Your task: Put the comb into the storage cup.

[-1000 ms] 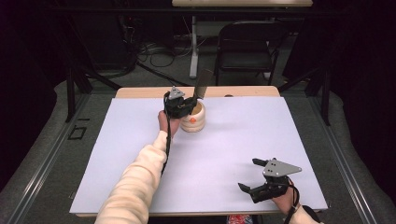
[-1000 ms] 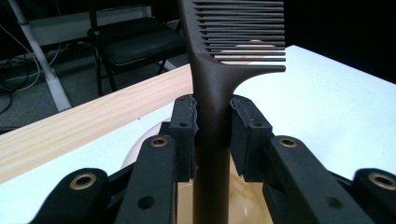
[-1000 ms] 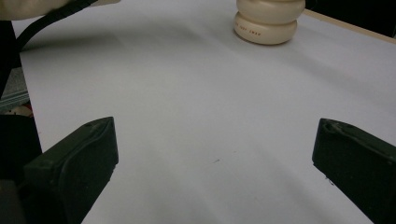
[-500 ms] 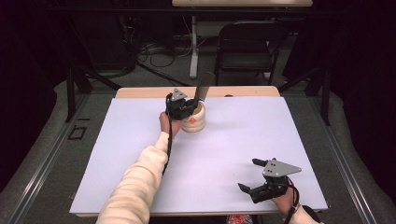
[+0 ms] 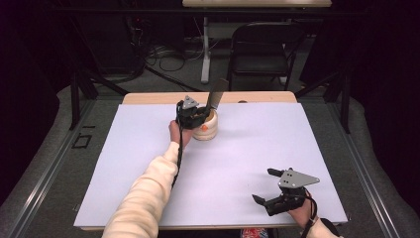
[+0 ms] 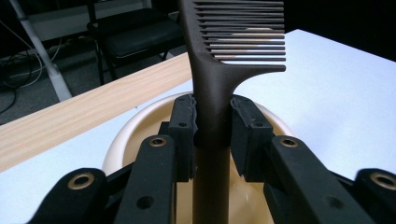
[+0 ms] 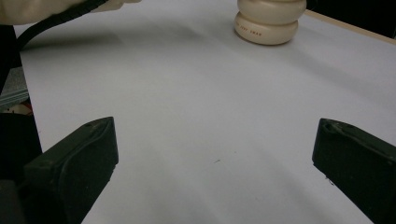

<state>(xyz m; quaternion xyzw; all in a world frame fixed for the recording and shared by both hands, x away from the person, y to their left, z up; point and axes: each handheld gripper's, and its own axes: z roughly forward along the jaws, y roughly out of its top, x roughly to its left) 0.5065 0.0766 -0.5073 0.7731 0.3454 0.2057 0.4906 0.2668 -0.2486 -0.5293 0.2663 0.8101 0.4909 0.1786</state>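
Note:
A dark brown comb [image 6: 212, 84] stands upright over a cream round holder [image 5: 206, 127] near the table's far edge. My left gripper [image 6: 212, 126] is shut on the comb's handle, whose lower end goes down inside the holder [image 6: 121, 135]. From above, the comb [image 5: 216, 96] leans up and to the right, out of the left gripper [image 5: 190, 113]. The comb's teeth point right in the left gripper view. My right gripper [image 5: 270, 187] rests open near the front right of the table, nothing between its jaws. The holder [image 7: 270, 19] sits far ahead of it.
A white sheet [image 5: 247, 148] covers the table, with a wooden strip [image 5: 148, 98] bare along the far edge. A black folding chair [image 5: 260, 47] and a white table leg [image 5: 205, 49] stand beyond the table. A sleeved forearm [image 5: 148, 193] crosses the sheet's left half.
The left gripper and comb have barely shifted over the holder. The right gripper has stayed in place.

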